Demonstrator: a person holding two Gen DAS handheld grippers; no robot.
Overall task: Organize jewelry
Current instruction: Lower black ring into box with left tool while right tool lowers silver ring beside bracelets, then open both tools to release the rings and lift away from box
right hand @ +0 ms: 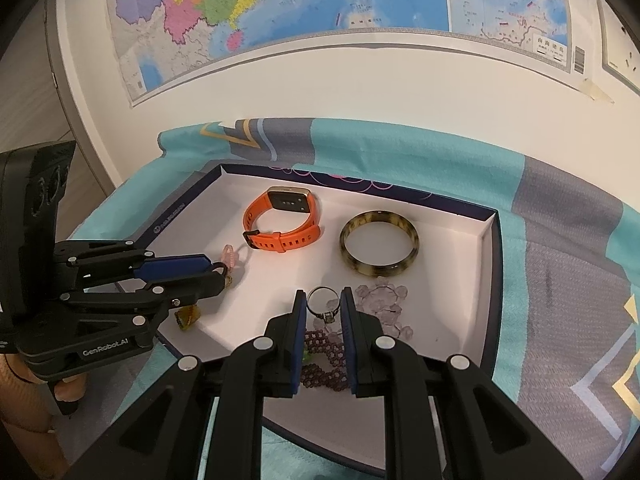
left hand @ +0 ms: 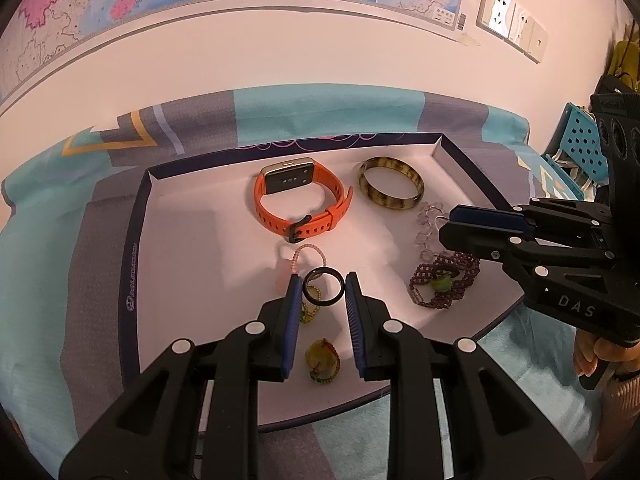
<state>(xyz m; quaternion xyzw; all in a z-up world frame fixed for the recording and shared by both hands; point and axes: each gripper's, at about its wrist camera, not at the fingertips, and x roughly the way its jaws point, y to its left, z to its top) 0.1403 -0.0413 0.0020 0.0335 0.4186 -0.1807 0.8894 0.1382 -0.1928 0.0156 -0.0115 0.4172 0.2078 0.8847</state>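
Left claw [left hand: 323, 285] pinches a black ring [left hand: 324, 289] edgewise, opening facing the camera; right claw [right hand: 323, 303] likewise grips a silver ring [right hand: 322, 303].

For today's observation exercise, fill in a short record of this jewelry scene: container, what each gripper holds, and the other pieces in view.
container: shallow white-lined box with dark blue rim
left gripper: shut on a plain black ring
right gripper: shut on a silver ring with a stone
back of box: orange strap smartwatch, mottled brown bangle
right side: clear bead bracelet, purple beaded bracelet
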